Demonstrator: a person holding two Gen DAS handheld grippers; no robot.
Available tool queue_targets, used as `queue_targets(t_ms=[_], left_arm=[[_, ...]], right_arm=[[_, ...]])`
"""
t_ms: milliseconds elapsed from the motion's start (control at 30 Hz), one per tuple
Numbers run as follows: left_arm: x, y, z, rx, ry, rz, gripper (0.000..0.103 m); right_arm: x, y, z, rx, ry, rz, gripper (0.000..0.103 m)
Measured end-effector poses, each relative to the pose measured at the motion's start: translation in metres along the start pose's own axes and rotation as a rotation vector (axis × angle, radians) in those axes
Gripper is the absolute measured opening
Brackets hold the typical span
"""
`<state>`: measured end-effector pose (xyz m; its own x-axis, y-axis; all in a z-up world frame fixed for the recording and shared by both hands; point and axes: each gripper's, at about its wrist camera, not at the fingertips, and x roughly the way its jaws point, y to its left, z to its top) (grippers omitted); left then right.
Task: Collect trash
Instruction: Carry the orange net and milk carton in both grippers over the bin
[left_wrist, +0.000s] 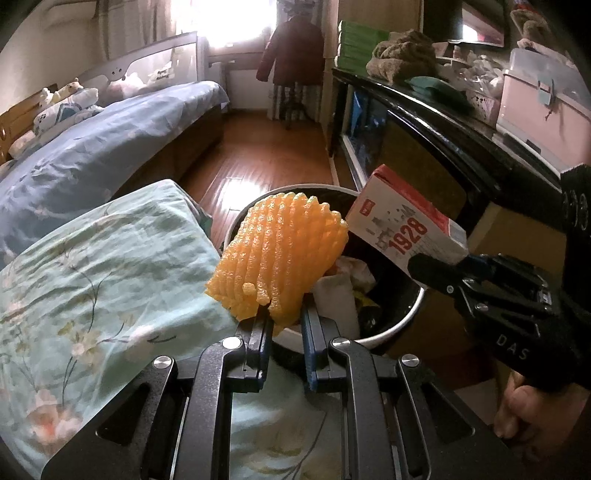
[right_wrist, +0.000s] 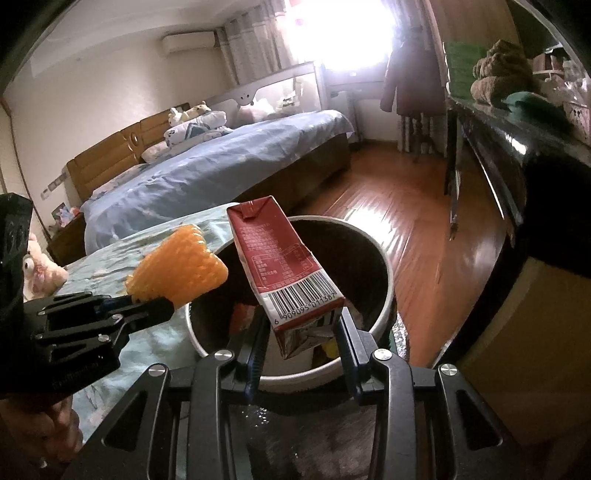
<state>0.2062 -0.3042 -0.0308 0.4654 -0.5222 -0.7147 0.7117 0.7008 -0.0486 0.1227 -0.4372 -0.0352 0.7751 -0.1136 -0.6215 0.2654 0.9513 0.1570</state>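
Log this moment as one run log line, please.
left tongs: shut on orange foam net | right tongs: shut on milk carton | both over trash bin | released: none

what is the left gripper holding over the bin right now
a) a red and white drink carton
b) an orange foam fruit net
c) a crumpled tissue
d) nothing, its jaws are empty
b: the left gripper is shut on the orange foam net just above the trash bin, while the red and white carton sits in the right gripper.
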Motion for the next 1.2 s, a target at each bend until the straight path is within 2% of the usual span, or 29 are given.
queue_targets(t_ms=[667, 1200], left_arm=[[0.016, -0.001, 0.016, 0.007, 0.02, 0.002, 0.014], [0.033, -0.006, 0.024, 0.021, 0.049, 0.01, 0.014]], right_arm=[[0.027, -0.003, 0.014, -0.026, 0.049, -0.056, 0.037], [0.041, -0.009, 0.018, -0.022, 0.084, -0.06, 0.037]])
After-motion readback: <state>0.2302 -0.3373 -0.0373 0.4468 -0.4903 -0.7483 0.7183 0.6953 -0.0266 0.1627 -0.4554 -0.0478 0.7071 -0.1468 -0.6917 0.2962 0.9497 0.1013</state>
